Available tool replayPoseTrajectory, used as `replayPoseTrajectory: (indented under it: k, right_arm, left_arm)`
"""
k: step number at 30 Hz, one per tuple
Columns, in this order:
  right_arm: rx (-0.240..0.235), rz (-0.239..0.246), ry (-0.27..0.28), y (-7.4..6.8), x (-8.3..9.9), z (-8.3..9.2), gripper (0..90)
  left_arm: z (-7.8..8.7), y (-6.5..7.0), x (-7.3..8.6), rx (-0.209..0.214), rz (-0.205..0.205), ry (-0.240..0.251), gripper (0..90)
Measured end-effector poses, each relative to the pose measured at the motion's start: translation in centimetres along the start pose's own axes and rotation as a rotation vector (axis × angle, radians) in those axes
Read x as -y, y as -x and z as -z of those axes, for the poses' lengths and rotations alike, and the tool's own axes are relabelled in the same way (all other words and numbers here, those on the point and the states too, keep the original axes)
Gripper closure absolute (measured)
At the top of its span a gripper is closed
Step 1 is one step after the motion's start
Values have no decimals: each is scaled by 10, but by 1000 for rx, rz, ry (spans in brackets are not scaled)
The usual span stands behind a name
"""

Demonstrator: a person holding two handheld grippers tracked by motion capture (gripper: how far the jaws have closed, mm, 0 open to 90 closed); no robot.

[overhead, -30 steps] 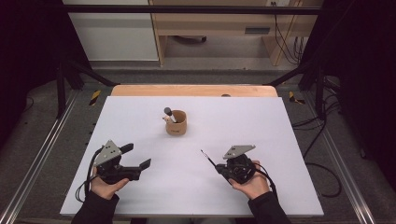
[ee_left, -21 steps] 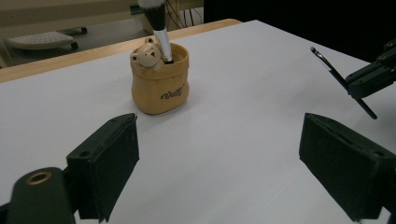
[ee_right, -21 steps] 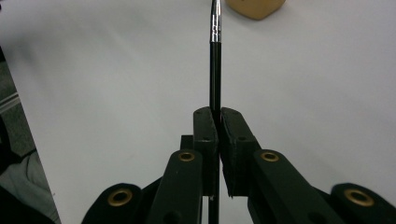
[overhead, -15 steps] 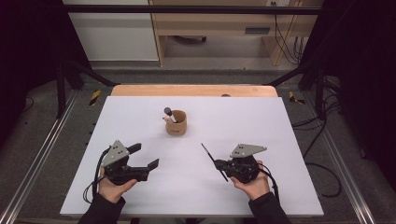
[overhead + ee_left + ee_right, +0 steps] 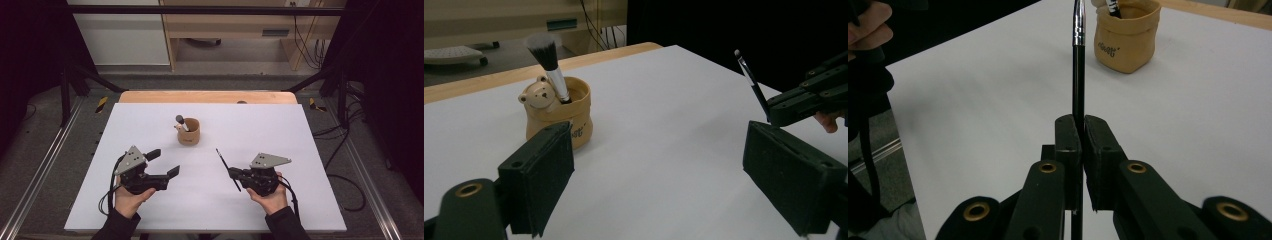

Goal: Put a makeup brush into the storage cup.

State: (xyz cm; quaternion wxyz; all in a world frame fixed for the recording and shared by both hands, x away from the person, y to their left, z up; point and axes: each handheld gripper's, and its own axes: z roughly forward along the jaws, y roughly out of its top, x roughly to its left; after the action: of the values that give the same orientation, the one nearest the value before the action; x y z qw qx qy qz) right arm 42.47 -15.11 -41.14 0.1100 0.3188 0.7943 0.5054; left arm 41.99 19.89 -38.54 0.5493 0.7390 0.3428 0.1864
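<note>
A tan bear-faced cup point(image 5: 189, 132) stands mid-table with a fluffy makeup brush point(image 5: 180, 120) upright in it. My left gripper point(image 5: 164, 162) hovers open to the cup's front left, nothing between its jaws. In the left gripper view the cup point(image 5: 556, 117) and its brush point(image 5: 549, 65) sit beyond the left jaw. My right gripper point(image 5: 235, 174) is shut on a thin black brush point(image 5: 226, 166) that slants up and away toward the cup. The right gripper view has the jaws point(image 5: 1082, 135) pinched on the thin brush point(image 5: 1078, 75), with the cup point(image 5: 1125, 37) just right of its tip.
A white sheet point(image 5: 280, 130) covers the table, with a wooden strip point(image 5: 200, 96) along the far edge. Metal rails point(image 5: 45, 165) run down both sides. Cables point(image 5: 345, 185) trail on the floor at the right. Shelving point(image 5: 235, 30) stands behind.
My left gripper has shifted right toward the middle of the table and risen slightly. The right gripper has stayed almost in place, still holding the thin brush.
</note>
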Motion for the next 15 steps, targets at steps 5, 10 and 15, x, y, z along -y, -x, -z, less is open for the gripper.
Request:
replayPoseTrajectory:
  k: [5, 10, 15]
  right_arm:
    - [6, -4, 34, -1, -1, 0, 858]
    - [6, -11, 58, 0, -3, 0, 858]
    - [4, -14, 78, -1, -5, 1, 858]
  left_arm:
    - [-8, 3, -3, 5, 2, 4, 125]
    - [-15, 8, -9, 13, 1, 13, 125]
    - [-22, 13, -13, 28, -6, 11, 126]
